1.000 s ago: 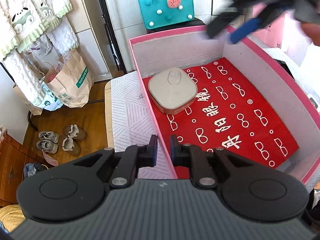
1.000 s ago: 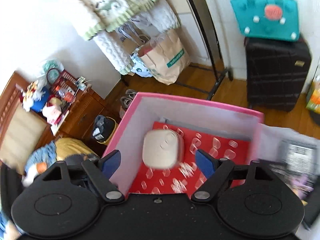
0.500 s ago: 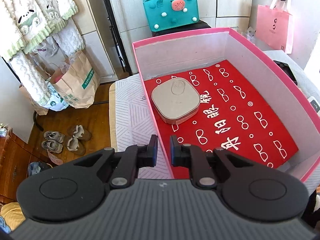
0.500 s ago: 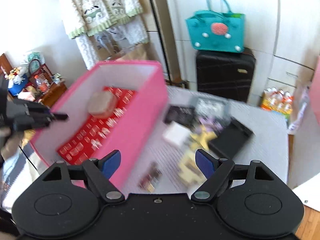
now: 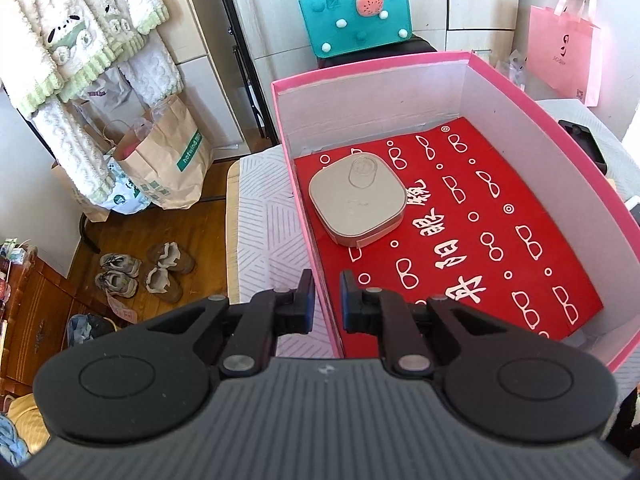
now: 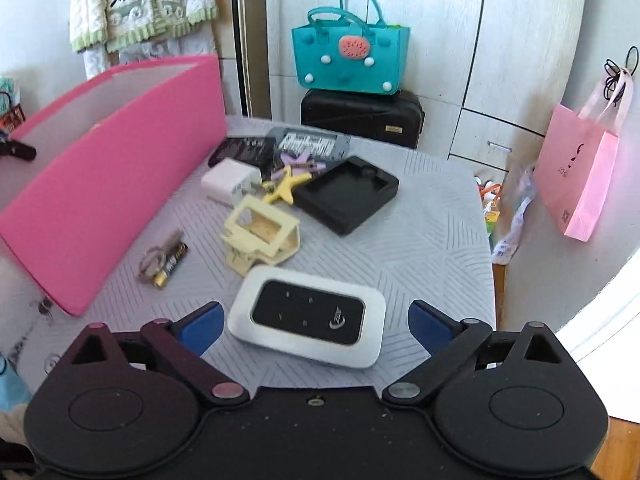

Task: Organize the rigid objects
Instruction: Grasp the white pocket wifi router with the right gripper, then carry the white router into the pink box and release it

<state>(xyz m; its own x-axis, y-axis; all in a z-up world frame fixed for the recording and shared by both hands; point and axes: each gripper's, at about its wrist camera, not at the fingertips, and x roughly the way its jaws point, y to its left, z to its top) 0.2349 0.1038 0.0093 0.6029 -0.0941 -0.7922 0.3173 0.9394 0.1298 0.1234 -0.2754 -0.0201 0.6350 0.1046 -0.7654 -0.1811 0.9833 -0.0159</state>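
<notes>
A grey patterned table (image 6: 420, 240) carries scattered small items beside a pink cardboard box (image 6: 100, 184).
The right hand-held gripper (image 6: 314, 322) is spread wide around a white-and-black pocket router (image 6: 308, 322); the left hand-held gripper (image 5: 327, 300) pinches the box's near wall (image 5: 320, 292).

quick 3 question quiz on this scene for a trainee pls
1. True or false: the left tongs straddle the side wall of the pink cardboard box.
2. What lies between the open right tongs? A) gold-tipped battery B) white pocket router with black face C) black foam tray
3. Fill in: inside the box lies one grey rounded-square ____.

Key: 1 true; 2 B; 3 case.
</notes>
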